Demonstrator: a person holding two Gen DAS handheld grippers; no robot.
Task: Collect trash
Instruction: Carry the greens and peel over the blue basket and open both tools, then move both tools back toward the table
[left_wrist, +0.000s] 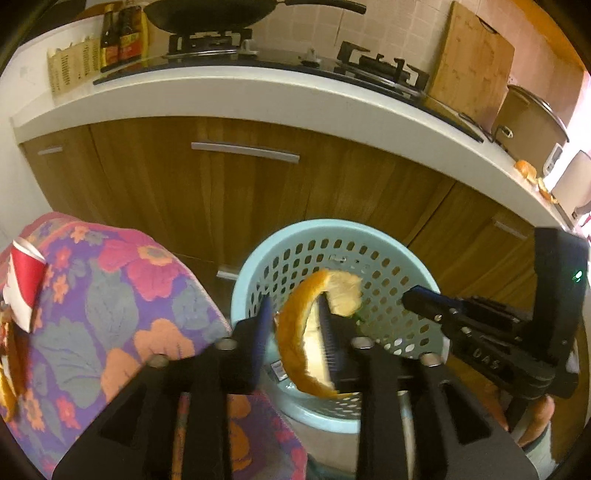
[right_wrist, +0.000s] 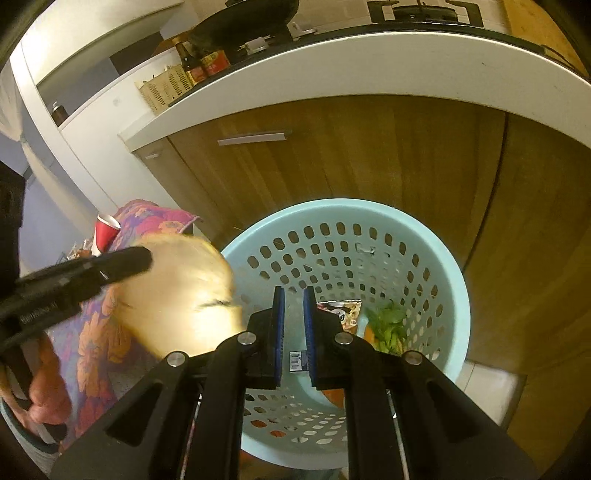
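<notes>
A curved orange peel (left_wrist: 295, 332) stands between the jaws of my left gripper (left_wrist: 295, 306), above the pale blue perforated basket (left_wrist: 406, 266). The peel leans on the right pad; the left pad stands off it, so the jaws are open. In the right wrist view the same peel (right_wrist: 177, 295) is a pale blur beside one of the left gripper's fingers (right_wrist: 110, 269), at the basket's left rim. My right gripper (right_wrist: 293, 295) hangs over the basket (right_wrist: 424, 258), shut with nothing in it; it also shows from the side (left_wrist: 413, 299). Green leaves (right_wrist: 388, 325) and wrappers (right_wrist: 343, 310) lie inside.
Left of the basket is a surface covered with a floral cloth (left_wrist: 110, 295), bearing a red paper cup (left_wrist: 22, 284) and peel scraps (left_wrist: 11, 369). Wooden cabinet doors (left_wrist: 243, 192) rise behind, under a white counter (left_wrist: 258, 99) with a stove. More orange peel (left_wrist: 528, 171) lies on the counter's right end.
</notes>
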